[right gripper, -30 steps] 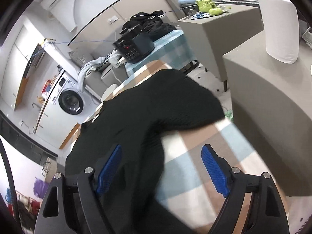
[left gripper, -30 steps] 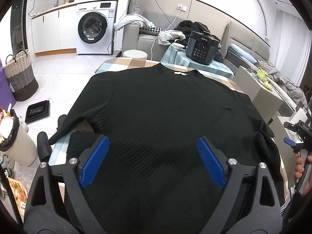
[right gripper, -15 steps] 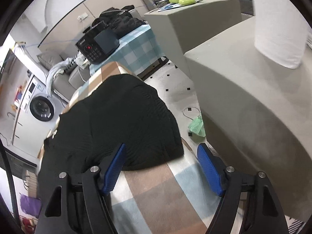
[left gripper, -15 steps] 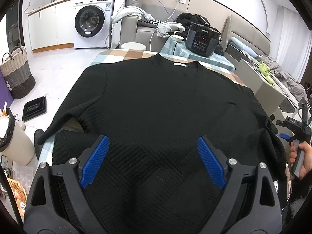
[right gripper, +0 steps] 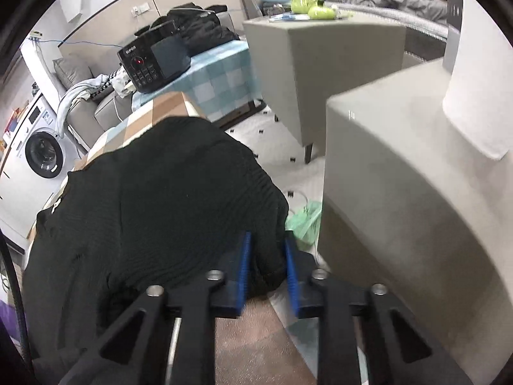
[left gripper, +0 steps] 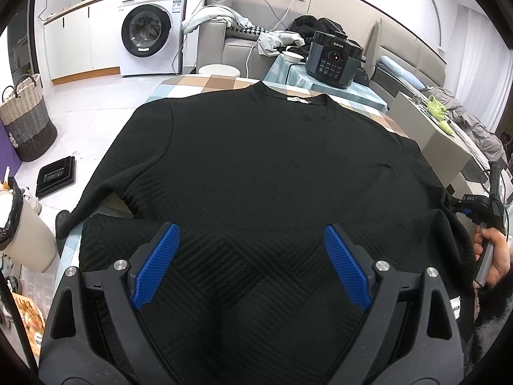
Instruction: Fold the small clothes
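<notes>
From your left wrist view, the sweater (left gripper: pixel 256 176) is a black knit with ribbed bands that cross in a diamond pattern near the hem. It lies flat on the checked counter (left gripper: pixel 205 81), collar at the far end and hem toward you, so its long axis runs away from the camera. One sleeve droops over the counter's left edge. Your left claw (left gripper: pixel 250 263) hangs above the hem with its blue ridged pads spread wide, nothing between them. Only this view takes in the whole garment, and your right hand (left gripper: pixel 495 253) at the far right edge.

From your right wrist view, you see just the sweater's (right gripper: pixel 160 208) right side, bunched into a rounded hump where the sleeve hangs at the counter's (right gripper: pixel 166 112) edge. Your right claw (right gripper: pixel 265 272) has just been closing, and its pads now pinch a fold of that knit. Only here do the grey block (right gripper: pixel 400 208) and the green bag (right gripper: pixel 304 221) on the floor show.
</notes>
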`<state>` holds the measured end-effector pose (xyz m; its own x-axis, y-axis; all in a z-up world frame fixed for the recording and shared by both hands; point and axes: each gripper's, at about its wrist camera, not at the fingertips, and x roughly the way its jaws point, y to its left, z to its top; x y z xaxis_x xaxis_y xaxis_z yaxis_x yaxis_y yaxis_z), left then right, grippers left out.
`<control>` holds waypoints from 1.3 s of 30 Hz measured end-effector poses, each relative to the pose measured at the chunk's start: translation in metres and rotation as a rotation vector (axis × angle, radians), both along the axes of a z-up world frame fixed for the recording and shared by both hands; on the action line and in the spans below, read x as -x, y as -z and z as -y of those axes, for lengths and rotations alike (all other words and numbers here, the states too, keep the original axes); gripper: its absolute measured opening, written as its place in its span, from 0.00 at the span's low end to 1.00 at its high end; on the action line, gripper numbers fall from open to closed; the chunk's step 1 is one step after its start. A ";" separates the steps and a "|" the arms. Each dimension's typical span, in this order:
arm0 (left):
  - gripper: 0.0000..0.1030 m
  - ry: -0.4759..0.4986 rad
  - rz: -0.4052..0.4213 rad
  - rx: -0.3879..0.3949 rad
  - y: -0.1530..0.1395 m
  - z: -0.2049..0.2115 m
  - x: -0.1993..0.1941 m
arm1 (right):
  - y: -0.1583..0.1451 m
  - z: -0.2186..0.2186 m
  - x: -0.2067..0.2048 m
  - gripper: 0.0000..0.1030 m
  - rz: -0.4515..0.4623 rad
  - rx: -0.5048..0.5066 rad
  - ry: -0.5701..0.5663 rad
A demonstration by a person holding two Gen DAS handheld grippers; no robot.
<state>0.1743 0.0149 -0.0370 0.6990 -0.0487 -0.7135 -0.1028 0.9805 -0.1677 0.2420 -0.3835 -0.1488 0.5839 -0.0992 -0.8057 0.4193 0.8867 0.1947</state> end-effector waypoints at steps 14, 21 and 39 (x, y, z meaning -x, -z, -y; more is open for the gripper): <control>0.88 -0.028 0.023 0.038 0.001 -0.020 0.011 | -0.121 -0.086 -0.017 0.10 0.465 -0.078 -0.237; 0.88 -0.056 0.023 0.056 0.003 -0.034 0.024 | -0.105 -0.211 -0.036 0.26 0.260 -0.069 -0.705; 0.88 -0.065 0.019 0.059 0.000 -0.037 0.028 | -0.069 -0.166 -0.015 0.53 0.041 0.082 -0.572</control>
